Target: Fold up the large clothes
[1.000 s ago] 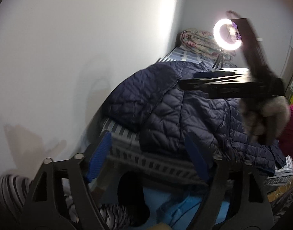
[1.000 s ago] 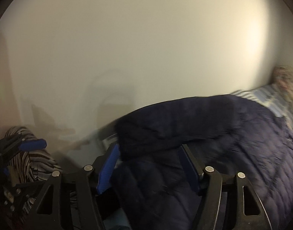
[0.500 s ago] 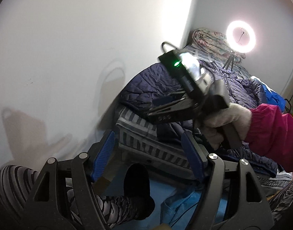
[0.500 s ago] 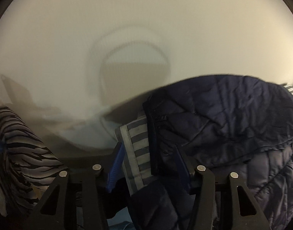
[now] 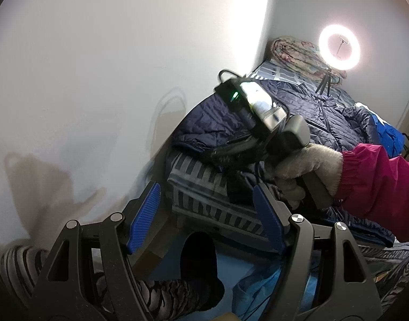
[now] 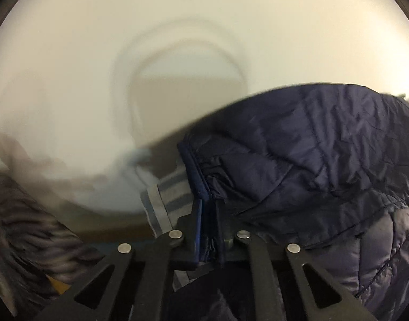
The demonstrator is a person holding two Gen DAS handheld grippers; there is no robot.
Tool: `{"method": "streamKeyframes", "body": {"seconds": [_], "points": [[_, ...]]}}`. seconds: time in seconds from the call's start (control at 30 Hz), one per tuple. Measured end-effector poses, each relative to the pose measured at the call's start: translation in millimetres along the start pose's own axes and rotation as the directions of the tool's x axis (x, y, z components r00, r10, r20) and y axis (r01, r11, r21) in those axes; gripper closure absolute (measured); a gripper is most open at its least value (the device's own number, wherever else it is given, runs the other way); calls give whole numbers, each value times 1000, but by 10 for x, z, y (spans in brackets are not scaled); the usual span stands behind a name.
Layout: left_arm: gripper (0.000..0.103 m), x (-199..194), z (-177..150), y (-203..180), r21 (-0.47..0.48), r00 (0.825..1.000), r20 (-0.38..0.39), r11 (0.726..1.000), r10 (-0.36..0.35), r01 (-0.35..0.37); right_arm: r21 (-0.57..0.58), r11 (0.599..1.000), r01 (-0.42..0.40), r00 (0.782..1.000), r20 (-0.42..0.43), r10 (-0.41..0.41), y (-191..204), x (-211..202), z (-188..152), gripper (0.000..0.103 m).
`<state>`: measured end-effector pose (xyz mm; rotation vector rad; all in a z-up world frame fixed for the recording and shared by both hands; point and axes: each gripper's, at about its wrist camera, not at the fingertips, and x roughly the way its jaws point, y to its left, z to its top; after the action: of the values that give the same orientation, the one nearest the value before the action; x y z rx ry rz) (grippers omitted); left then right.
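A navy quilted jacket (image 5: 319, 112) lies spread on a striped bed (image 5: 199, 184) against the white wall. In the right wrist view my right gripper (image 6: 208, 206) is shut on the jacket's cuffed edge (image 6: 196, 184), with the quilted fabric (image 6: 311, 160) bunched to the right. The right gripper also shows in the left wrist view (image 5: 231, 155), held by a gloved hand (image 5: 309, 171) over the jacket's near end. My left gripper (image 5: 205, 211) is open and empty, off the near corner of the bed, with its blue pads (image 5: 143, 216) wide apart.
A lit ring light (image 5: 339, 46) on a small tripod stands at the far end of the bed, beside a rolled floral quilt (image 5: 298, 52). A blue cloth (image 5: 386, 133) lies at the far right. Zebra-striped fabric (image 5: 156, 297) and a blue sheet (image 5: 258, 291) lie below the bed.
My right gripper moved down to the jacket's near edge and closed on its cuff; it was open half a second ago. My left gripper stayed open and drew back slightly.
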<state>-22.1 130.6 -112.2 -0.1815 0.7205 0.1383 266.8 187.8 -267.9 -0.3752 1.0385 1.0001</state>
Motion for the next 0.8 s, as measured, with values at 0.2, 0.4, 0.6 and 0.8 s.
{"method": "streamKeyframes", "body": {"seconds": [0.2,0.4,0.6,0.8], "points": [[29,38,177,-218,68,999,33,998,-18,15,140,990,-34,985,170,10,-471,-685,23,101],[36,189,428,-545,146,998,17,987,-66,63,325,946,-14,947,307,-92,-1181,-1411,-93,102],[36,344,825,-996,229,989,20,964,-146,138,534,845,7,889,383,-250,-1936,-2053,-529,103],[36,662,1261,-1493,287,979,-4,938,-204,196,581,813,35,892,348,-287,-2386,-2255,-810,100]]}}
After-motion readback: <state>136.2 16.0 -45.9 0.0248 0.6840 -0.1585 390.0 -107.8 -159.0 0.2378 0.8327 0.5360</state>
